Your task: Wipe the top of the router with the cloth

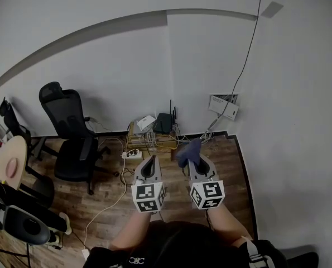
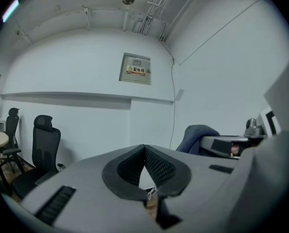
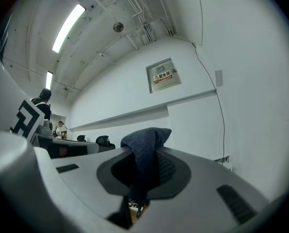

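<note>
A black router with upright antennas stands on a low wooden stand against the far wall, beside a white box. My right gripper is shut on a dark blue cloth, which bunches out past its tip; in the right gripper view the cloth hangs between the closed jaws of that gripper. My left gripper is held beside it, shut and empty; the left gripper view shows its jaws meeting. Both are held well short of the router.
A black office chair stands left on the wood floor, with a power strip and white cables near the stand. A wall socket box with a cable sits right of the router. A round table is at far left.
</note>
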`<state>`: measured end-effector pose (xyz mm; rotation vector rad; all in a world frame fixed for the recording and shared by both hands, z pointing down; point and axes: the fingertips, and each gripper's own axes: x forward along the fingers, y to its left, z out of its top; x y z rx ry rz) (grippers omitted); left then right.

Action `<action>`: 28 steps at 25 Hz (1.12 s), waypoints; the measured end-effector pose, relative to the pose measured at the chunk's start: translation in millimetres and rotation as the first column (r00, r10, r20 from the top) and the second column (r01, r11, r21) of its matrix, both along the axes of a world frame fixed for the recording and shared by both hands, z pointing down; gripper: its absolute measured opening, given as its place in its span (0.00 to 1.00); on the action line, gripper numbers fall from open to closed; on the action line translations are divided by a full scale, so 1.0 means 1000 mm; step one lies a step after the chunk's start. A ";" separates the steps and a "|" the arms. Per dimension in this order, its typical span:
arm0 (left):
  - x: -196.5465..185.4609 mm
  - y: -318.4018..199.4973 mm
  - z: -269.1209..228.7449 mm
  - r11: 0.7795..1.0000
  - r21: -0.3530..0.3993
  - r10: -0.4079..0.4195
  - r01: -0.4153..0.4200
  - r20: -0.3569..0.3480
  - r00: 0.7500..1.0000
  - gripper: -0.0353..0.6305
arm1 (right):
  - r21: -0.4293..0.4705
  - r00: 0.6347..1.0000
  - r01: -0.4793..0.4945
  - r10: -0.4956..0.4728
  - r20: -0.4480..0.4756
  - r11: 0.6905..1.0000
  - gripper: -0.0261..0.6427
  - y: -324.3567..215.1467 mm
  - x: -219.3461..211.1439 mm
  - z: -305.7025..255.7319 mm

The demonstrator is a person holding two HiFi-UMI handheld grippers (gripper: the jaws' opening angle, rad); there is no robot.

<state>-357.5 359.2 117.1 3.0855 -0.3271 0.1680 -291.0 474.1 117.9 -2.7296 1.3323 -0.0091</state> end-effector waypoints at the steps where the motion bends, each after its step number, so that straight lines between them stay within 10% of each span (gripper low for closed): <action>1: 0.001 0.002 0.000 1.000 0.002 -0.002 0.002 0.001 1.000 0.06 | -0.001 1.000 0.008 -0.008 -0.002 1.000 0.07 0.001 0.001 -0.001; 28: 0.111 -0.052 0.001 1.000 0.020 0.003 -0.002 -0.046 0.999 0.06 | -0.019 0.995 0.016 -0.018 -0.096 1.000 0.07 -0.058 0.094 -0.009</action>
